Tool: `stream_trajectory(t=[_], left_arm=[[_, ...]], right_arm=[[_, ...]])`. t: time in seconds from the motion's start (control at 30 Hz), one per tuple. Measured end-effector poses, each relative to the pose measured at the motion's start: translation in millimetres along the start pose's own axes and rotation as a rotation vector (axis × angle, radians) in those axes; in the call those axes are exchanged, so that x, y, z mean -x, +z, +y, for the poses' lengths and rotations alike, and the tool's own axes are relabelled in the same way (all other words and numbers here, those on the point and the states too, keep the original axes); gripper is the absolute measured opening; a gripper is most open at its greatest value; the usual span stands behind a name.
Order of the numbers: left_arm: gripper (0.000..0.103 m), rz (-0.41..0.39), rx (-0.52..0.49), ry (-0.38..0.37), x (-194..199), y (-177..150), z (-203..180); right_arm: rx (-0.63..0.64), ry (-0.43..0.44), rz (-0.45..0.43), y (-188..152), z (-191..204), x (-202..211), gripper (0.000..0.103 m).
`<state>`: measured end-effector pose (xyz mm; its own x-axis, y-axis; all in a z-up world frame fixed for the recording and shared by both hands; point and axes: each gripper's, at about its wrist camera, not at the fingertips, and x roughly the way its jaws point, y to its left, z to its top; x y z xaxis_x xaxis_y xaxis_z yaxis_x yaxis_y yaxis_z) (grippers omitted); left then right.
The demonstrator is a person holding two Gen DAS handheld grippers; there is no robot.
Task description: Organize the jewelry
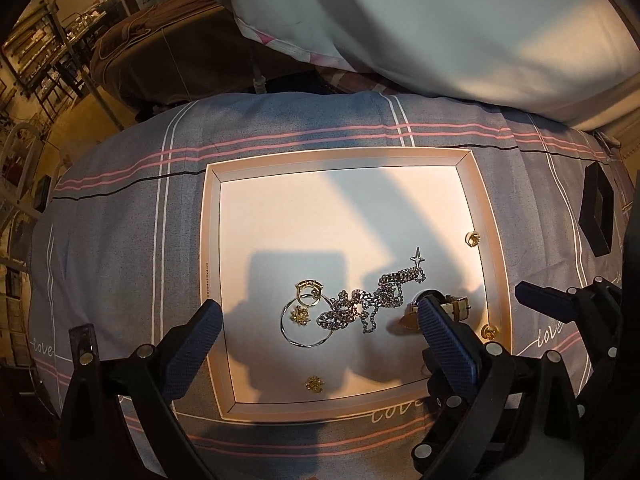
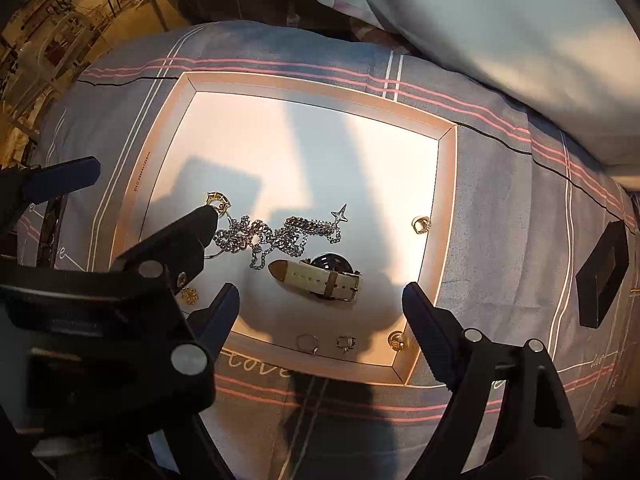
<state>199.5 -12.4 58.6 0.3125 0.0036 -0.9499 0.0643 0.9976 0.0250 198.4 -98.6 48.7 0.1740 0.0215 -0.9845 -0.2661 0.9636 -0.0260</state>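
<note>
Tray [image 1: 213, 240] is the landmark: a shallow square one with a raised pale rim, lying on a bed [image 1: 120, 208] covered in grey cloth with pink and white stripes. Its far half is bare floor, giving open room; all the jewelry sits in the near half. A white pillow [image 1: 460, 32] lies beyond the tray's far rim, and a black box [image 2: 602, 276] rests on the cloth off its right rim.

Near the tray's middle, a silver chain [image 1: 372, 300] lies tangled in a loose heap, with a small star charm [image 1: 418, 258] at its far-right end. Left of the heap a gold ring [image 1: 308, 292] overlaps a thin silver hoop [image 1: 306, 322]. Right of it lies a watch [image 2: 320, 276] with a cream strap and dark face. Small gold pieces [image 1: 315, 384] lie close to the near and right rims.

The left tongs [image 1: 320, 320] are released, spread wide above the chain and rings, gripping nothing. The right tongs [image 2: 320, 306] are likewise spread, straddling the watch from above without touching it.
</note>
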Motion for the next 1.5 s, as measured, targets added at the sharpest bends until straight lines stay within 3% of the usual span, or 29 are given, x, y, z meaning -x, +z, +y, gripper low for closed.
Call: stream_trajectory(t=[0.47, 0.53, 0.8, 1.07, 1.5], left_arm=[[0.096, 0.012, 0.012, -0.028, -7, -2, 2], [0.095, 0.047, 0.034, -0.071, -12, -2, 4], [0.093, 0.041, 0.037, -0.011, -15, -4, 6], [0.094, 0.019, 0.043, -0.059, -8, -5, 3], [0.095, 0.025, 0.017, -0.059, -7, -9, -1]], right_arm=[[-0.011, 0.015, -0.006, -1, -2, 1, 0.084], [-0.008, 0.018, -0.001, -2, -1, 1, 0.084], [-0.001, 0.019, 0.003, -5, 2, -2, 0.084], [-0.009, 0.023, -0.002, -6, 1, 1, 0.084], [-0.020, 0.020, -0.019, -7, 0, 5, 0.084]])
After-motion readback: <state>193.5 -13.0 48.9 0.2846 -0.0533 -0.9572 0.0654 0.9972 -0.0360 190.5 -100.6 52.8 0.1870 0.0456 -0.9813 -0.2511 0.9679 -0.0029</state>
